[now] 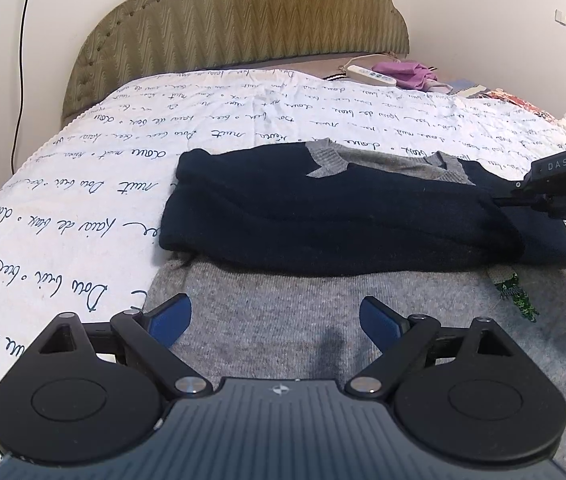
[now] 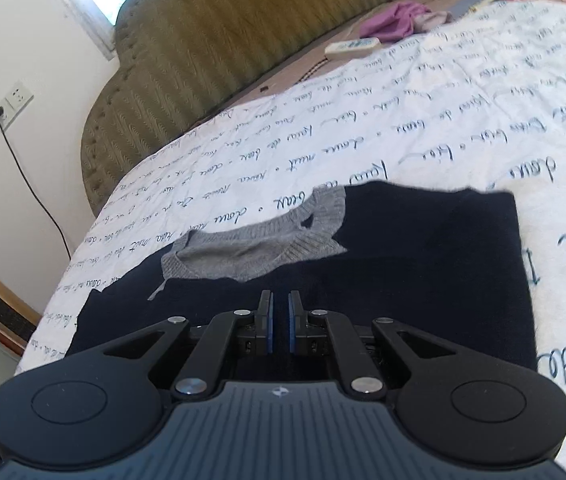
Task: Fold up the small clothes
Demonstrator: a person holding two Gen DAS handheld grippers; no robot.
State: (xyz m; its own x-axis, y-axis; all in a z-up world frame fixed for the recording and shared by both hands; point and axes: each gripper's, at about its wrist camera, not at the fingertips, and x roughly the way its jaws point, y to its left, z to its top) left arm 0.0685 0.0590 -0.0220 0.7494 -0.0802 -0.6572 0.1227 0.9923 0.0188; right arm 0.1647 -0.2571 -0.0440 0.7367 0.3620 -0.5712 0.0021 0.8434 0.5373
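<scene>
A small sweater [image 1: 323, 216], navy with a grey collar and grey body, lies on the bed [image 1: 83, 200], on a white cover with blue handwriting print. Its navy sleeves are folded across the chest, and the collar points to the olive headboard [image 1: 243, 20]. The left claw [image 1: 275, 316] hovers over the grey lower part with its blue pads wide apart and holds nothing. The right claw [image 2: 279, 320] is almost fully closed above the navy cloth; in the left wrist view its tips meet the sweater's right edge, but I cannot tell if cloth is pinched. A remote control [image 1: 371, 76] and a purple cloth [image 1: 407, 74] lie near the headboard.
</scene>
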